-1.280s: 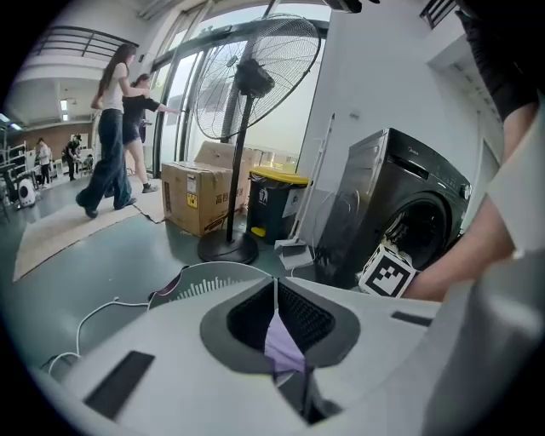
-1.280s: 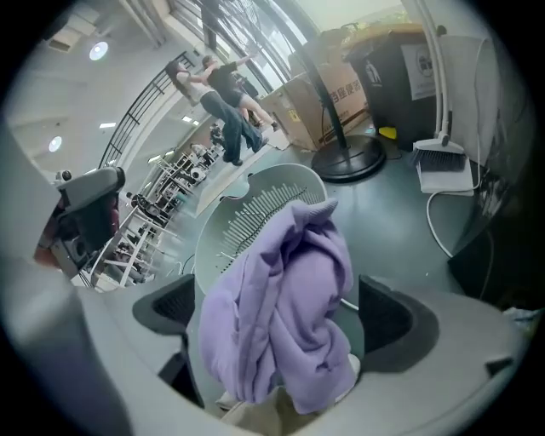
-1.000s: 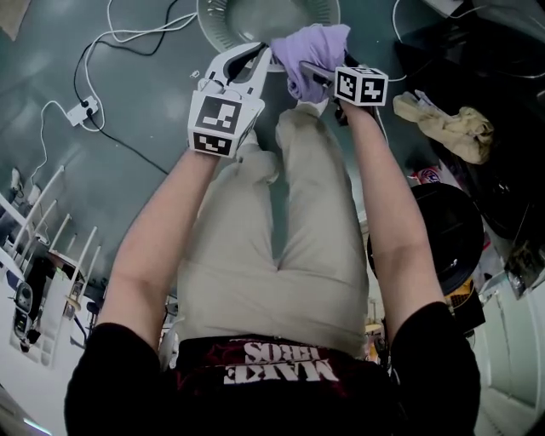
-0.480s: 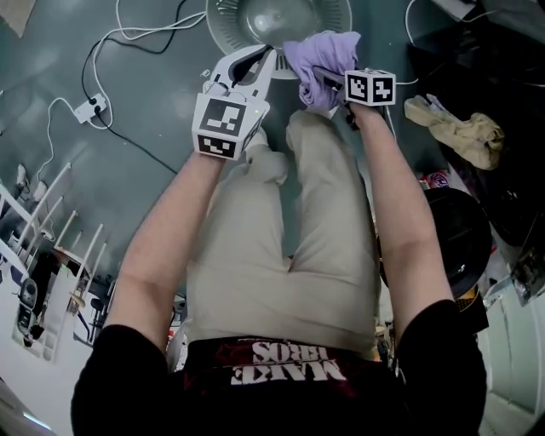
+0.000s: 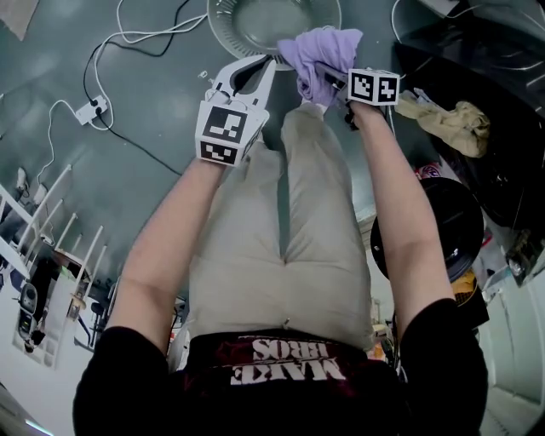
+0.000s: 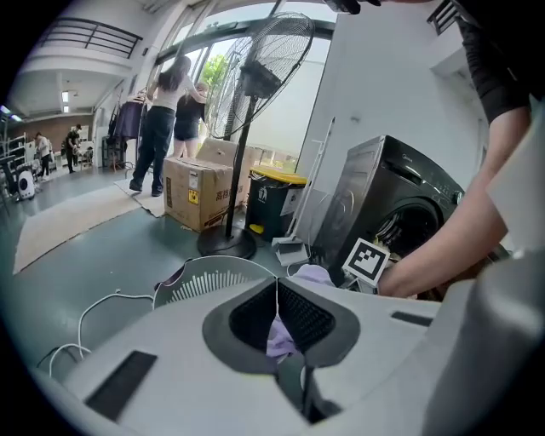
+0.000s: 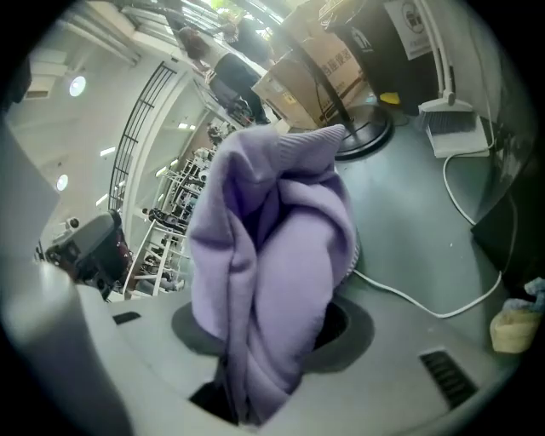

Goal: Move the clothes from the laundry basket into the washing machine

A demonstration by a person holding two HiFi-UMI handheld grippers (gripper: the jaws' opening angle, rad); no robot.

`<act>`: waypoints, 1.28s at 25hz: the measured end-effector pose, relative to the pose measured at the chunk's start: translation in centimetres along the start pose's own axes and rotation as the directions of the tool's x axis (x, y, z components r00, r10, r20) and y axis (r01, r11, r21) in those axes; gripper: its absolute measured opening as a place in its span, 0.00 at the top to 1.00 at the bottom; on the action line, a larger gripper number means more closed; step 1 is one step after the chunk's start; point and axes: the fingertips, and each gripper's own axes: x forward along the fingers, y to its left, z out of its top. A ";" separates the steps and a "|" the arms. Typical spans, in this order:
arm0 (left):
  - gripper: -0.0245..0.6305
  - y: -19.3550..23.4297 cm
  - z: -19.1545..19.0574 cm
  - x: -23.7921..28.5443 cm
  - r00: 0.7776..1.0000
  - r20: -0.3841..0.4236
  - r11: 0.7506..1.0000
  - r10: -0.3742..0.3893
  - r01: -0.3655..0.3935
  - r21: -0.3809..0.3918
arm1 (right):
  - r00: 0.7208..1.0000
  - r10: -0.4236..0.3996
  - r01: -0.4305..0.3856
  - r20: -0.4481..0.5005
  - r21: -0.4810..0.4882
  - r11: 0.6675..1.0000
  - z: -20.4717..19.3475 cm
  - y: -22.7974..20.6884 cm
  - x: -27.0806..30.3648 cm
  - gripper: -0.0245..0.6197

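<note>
- Right gripper (image 5: 324, 75): the jaws are closing on a lilac garment (image 7: 272, 247). Its bunched folds fill the gap between the pads and rise past the tips. The garment hangs clear, just above the near rim of the laundry basket (image 5: 223, 25).
- Left gripper (image 6: 275, 289): the fingertips are together and empty-looking, just beside the garment. A scrap of lilac fabric shows in the gap behind the tips. Whether it is pinched or only seen through the gap cannot be told.
- Laundry basket: round and pale with a slotted wall. It stands on the floor (image 5: 128, 145) just ahead of the person's knees.
- Washing machine (image 6: 396, 209): a dark front-loader to the right of the basket, its round front opening in sight.
- Floor: smooth and grey-green. A white cable (image 7: 430, 313) and a power strip (image 5: 92, 109) lie on it. A beige cloth (image 5: 456, 123) lies on a dark surface to the right.
- Room: a pedestal fan (image 6: 255, 77) and a cardboard box (image 6: 200, 192) stand beyond the basket, and people (image 6: 166, 102) stand by tall windows.
</note>
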 end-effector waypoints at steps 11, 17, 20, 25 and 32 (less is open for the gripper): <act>0.95 -1.9 3.8 -4.0 0.999 0.002 0.999 -0.034 0.034 0.033 | 0.993 0.068 -0.069 0.100 0.012 0.998 2.0 5.9 -7.2 0.66; 0.95 -2.9 4.1 -6.8 0.998 -0.006 0.997 -0.062 0.062 0.049 | 0.982 0.060 -0.069 0.179 0.039 0.997 2.3 8.7 -11.0 0.66; 0.95 -2.9 4.5 -7.8 0.998 -0.009 0.997 -0.056 0.056 0.049 | 0.969 0.055 -0.071 0.241 0.057 0.996 2.7 9.9 -13.0 0.66; 0.96 -4.0 6.8 -8.5 0.998 0.015 0.995 -0.069 0.067 0.079 | 0.952 0.020 -0.018 0.306 -0.010 1.000 2.3 11.4 -15.9 0.66; 0.96 -5.6 9.7 -9.5 0.990 0.049 0.982 -0.134 0.126 0.142 | 0.924 -0.074 0.096 0.376 -0.041 0.995 0.2 12.6 -18.5 0.66</act>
